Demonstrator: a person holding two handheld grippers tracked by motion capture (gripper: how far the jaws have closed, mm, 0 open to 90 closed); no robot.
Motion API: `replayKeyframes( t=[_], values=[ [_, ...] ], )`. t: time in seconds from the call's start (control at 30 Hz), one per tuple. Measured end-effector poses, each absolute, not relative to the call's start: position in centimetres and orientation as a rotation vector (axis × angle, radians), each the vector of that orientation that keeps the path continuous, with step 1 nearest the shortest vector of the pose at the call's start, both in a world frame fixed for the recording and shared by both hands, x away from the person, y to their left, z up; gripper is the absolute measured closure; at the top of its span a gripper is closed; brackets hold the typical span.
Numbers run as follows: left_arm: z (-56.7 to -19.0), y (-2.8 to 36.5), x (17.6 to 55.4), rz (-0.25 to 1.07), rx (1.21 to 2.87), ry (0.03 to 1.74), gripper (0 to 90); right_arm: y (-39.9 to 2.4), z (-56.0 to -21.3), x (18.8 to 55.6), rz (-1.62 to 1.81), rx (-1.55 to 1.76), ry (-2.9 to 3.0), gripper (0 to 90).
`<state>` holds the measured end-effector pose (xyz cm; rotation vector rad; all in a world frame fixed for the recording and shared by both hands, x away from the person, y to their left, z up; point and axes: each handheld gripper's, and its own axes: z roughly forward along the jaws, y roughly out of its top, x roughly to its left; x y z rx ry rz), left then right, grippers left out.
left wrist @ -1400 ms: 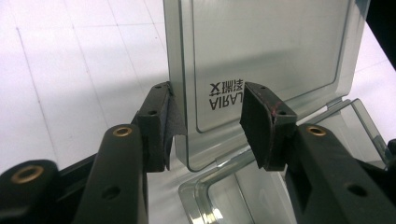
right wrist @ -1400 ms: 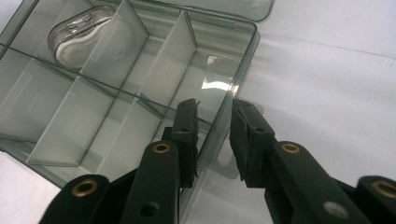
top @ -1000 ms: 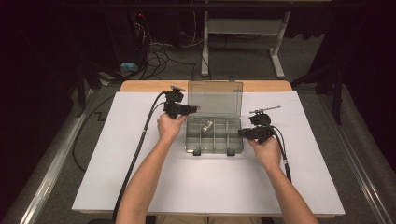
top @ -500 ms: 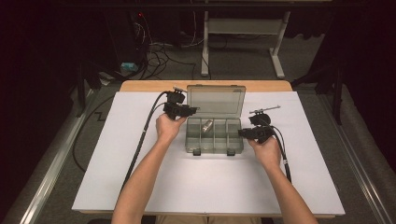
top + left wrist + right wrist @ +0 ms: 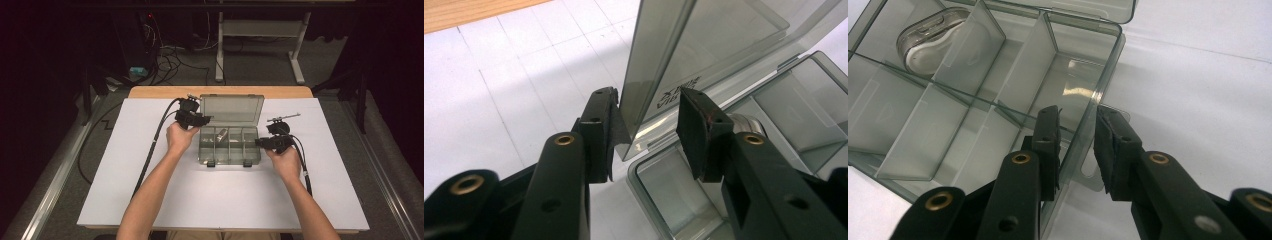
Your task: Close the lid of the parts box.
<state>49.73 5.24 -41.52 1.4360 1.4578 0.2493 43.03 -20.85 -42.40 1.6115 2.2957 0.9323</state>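
A smoky clear organizer box (image 5: pixel 229 159) sits mid-table with its lid (image 5: pixel 231 107) raised. One rear compartment holds a small clear case (image 5: pixel 221 134) with a white insert (image 5: pixel 930 40). My left gripper (image 5: pixel 202 119) is at the lid's left edge. Its jaws (image 5: pixel 649 132) stand open astride the lid (image 5: pixel 724 45), with a gap showing at the right pad (image 5: pixel 696 135). My right gripper (image 5: pixel 259 142) is at the box's right end. Its jaws (image 5: pixel 1080 145) are open astride the box's end wall (image 5: pixel 1108 65), one pad inside and one outside.
The box rests on a white sheet (image 5: pixel 210 200) covering a wooden table, whose bare edge (image 5: pixel 150 91) shows at the back. Both grippers' cables trail toward the person. Dividers (image 5: pixel 973 50) split the box into several compartments. Beyond the table are a desk frame (image 5: pixel 260 45) and floor cables.
The lid's top edge sits a little lower in the high view than a second ago, and my left gripper has shifted slightly with it. The right gripper has stayed put.
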Motion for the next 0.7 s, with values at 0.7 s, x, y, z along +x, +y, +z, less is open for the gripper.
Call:
replayKeyframes(
  t=[0.7],
  values=[
    [-40.85, 5.32, 48.91, 0.265, 1.422, 1.466, 61.3, -20.76, -42.39, 42.99, 0.927, 1.606, 2.295, 72.7]
  ],
)
